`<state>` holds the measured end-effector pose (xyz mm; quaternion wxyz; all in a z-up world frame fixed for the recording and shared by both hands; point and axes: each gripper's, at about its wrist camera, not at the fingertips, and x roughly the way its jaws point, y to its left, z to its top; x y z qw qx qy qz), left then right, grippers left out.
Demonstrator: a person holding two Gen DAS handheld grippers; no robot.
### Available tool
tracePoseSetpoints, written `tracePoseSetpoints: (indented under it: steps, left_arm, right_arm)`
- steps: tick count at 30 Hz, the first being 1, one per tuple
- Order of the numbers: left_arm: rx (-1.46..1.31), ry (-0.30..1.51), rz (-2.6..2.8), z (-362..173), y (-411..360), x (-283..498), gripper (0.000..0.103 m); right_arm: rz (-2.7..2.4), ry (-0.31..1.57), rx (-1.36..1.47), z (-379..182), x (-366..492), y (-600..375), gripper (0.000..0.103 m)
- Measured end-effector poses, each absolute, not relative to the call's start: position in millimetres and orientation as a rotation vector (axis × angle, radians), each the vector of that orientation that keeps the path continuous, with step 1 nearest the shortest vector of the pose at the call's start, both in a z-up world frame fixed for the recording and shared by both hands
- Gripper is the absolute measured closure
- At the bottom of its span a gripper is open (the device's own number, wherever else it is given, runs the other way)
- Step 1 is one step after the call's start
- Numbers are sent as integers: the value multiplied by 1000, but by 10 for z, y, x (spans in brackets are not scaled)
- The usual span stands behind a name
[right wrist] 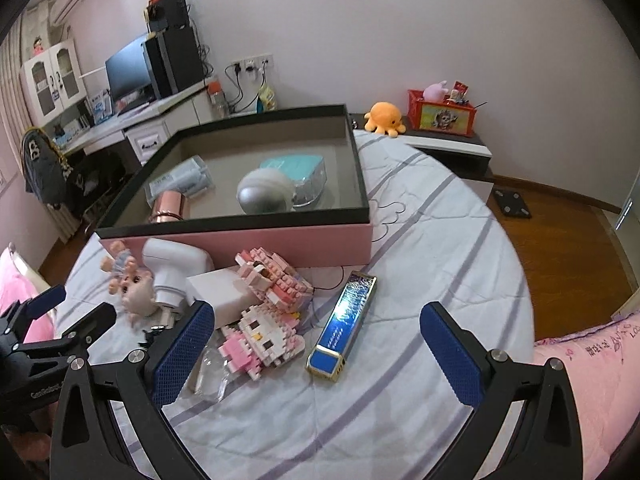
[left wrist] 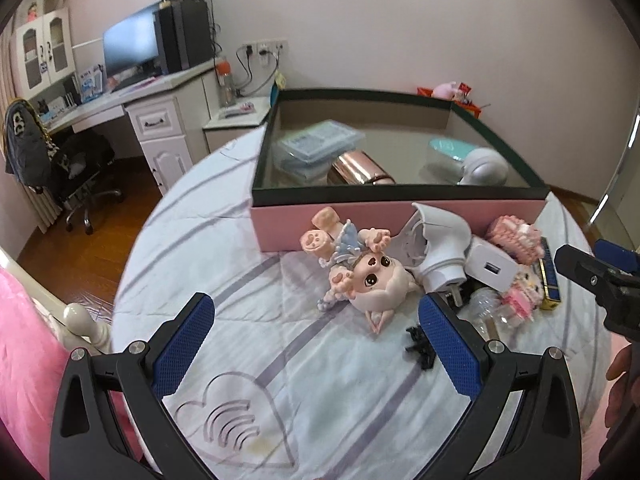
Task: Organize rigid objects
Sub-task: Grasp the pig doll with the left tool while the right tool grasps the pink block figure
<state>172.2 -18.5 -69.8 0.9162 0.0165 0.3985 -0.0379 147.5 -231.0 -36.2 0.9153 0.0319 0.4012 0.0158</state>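
Rigid objects are split between two places: some already lie in the pink box [right wrist: 248,244] with the dark rim, the rest sit in a loose heap on the striped bedsheet [right wrist: 420,216] just in front of the box's near wall; judging by that, the sorting looks partly done, with more left outside than inside.

Inside the box, from the right wrist view: a clear packet [right wrist: 180,178] at the left, a rose-gold cylinder [right wrist: 168,206] lying on its side just before it, a grey-white rounded device [right wrist: 262,194] near the middle, and a teal-lidded clear case [right wrist: 298,174] touching it from behind; the box has no dividers that I can see, and much of its floor is bare.

Outside, left to right: a doll [left wrist: 360,264] lying upside down, feet against the box wall; a white handheld device [left wrist: 436,240] leaning beside it; a white charger block [left wrist: 490,268]; two pink brick-built figures [right wrist: 272,280], one stacked partly over the other; a blue-and-gold harmonica-like bar [right wrist: 344,324] lying apart to the right; a clear plastic piece [right wrist: 212,376] and a small black piece [left wrist: 418,346] near the front.

Left gripper [left wrist: 316,344] hangs above the sheet with its jaws spread wide and nothing between them, the doll just ahead; right gripper [right wrist: 316,348] is likewise spread and empty, with the blue bar and the lower brick figure lying between its fingers in view; either seems a likely next pick, though that is only a guess.
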Motion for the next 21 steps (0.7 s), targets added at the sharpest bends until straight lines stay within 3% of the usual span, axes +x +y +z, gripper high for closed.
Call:
tracePoseSetpoints:
  steps: [9, 14, 16, 21]
  left_arm:
    - [-6, 881, -87, -925, -261, 2032, 0]
    - [-63, 885, -93, -970, -236, 2129, 0]
    - [-80, 892, -119, -988, -228, 2148, 6]
    - [-74, 896, -196, -1004, -331, 2148, 41]
  right_arm:
    - [79, 865, 30, -567, 1748, -2244, 8]
    - [114, 861, 38, -599, 1826, -2252, 30]
    - [136, 865, 16, -604, 1847, -2214, 37]
    - [180, 869, 24, -626, 1921, -2204, 48]
